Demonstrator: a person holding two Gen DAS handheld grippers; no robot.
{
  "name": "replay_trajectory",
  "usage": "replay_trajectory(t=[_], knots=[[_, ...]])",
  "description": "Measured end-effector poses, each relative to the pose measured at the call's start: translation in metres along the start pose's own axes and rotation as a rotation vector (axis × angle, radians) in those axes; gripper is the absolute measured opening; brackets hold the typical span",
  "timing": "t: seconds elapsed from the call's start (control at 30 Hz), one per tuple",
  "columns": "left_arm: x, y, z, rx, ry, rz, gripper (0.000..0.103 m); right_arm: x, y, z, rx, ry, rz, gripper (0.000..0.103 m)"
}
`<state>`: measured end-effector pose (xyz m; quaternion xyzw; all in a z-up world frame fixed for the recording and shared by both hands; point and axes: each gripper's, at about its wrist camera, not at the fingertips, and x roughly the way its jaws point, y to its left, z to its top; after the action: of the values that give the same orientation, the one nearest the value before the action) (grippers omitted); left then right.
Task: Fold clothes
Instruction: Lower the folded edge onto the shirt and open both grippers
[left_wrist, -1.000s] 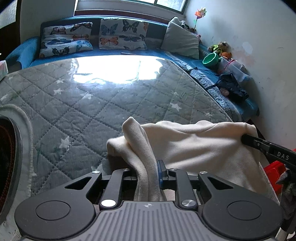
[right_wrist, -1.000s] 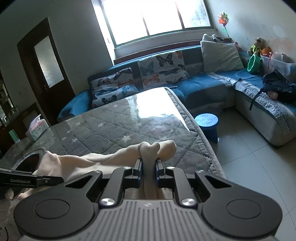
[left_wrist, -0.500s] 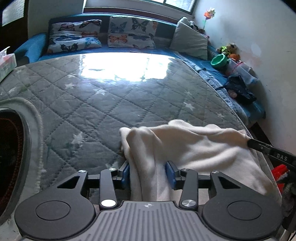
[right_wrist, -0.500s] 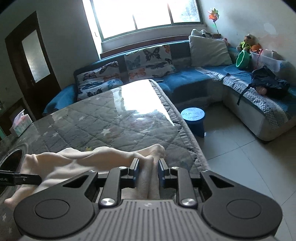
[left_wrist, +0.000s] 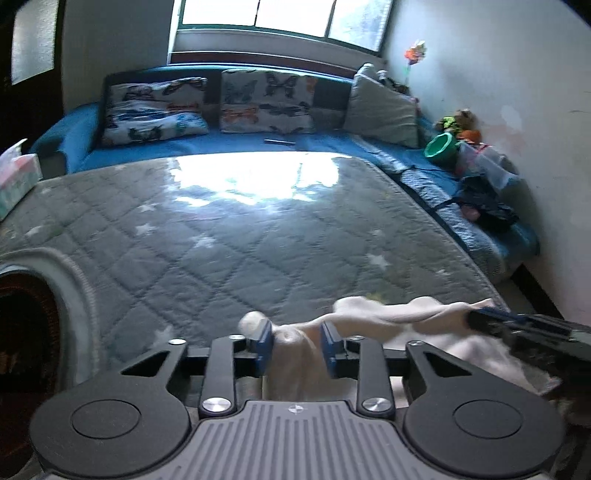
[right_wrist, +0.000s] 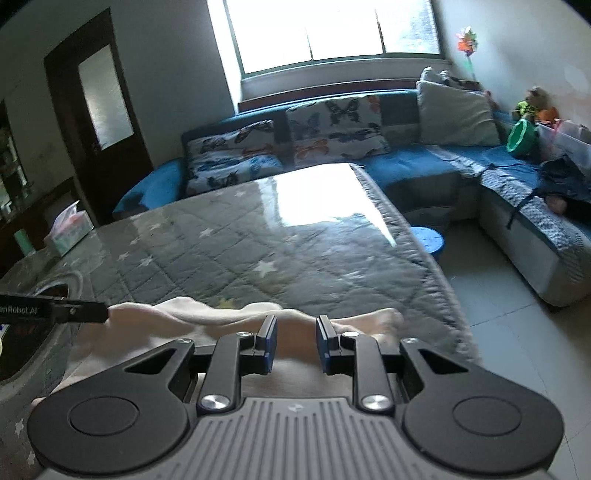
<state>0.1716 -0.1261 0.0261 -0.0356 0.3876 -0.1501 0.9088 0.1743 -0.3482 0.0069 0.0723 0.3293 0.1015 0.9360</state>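
A cream garment lies bunched along the near edge of the grey quilted table cover. My left gripper is open, and a fold of the cloth sits loosely between its blue pads. In the right wrist view the same cream garment stretches across the cover. My right gripper is also open over the garment's right end, with cloth between its pads. Each gripper shows in the other's view: the right one's finger and the left one's finger.
A dark round opening sits in the cover at the left. A tissue box stands at the far left edge. A blue sofa with butterfly cushions runs behind and along the right wall. A blue stool stands on the tiled floor.
Both grippers went from shut on the garment to open. The cloth dropped from a raised fold to a low bunch on the cover, and both views drew back slightly.
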Motion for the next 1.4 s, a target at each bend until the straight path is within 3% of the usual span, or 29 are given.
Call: replay_trajectory(t=[0.1, 0.23, 0.57, 0.77, 0.83, 1.07, 1.4], knots=[[0.009, -0.006, 0.000, 0.013, 0.005, -0.032, 0.025, 0.010, 0.005, 0.000, -0.015, 0.009, 0.004, 0.023], [0.020, -0.009, 0.000, 0.032, 0.010, -0.040, 0.025, 0.019, 0.008, -0.003, -0.032, 0.020, 0.002, 0.035], [0.026, 0.011, -0.006, 0.000, 0.041, -0.013, 0.032, 0.021, 0.012, -0.004, -0.060, 0.018, -0.011, 0.040], [0.015, 0.003, -0.001, 0.021, 0.009, -0.024, 0.030, 0.018, 0.023, 0.004, -0.092, -0.006, 0.001, 0.041], [0.014, 0.001, 0.001, 0.020, 0.005, -0.029, 0.030, 0.023, 0.025, 0.005, -0.100, 0.001, 0.003, 0.048], [0.017, -0.007, 0.003, 0.033, 0.014, -0.040, 0.030, 0.033, 0.024, 0.006, -0.119, 0.016, -0.013, 0.052], [0.027, -0.020, 0.001, 0.064, 0.030, -0.057, 0.030, 0.006, 0.037, 0.001, -0.150, -0.031, 0.012, 0.054]])
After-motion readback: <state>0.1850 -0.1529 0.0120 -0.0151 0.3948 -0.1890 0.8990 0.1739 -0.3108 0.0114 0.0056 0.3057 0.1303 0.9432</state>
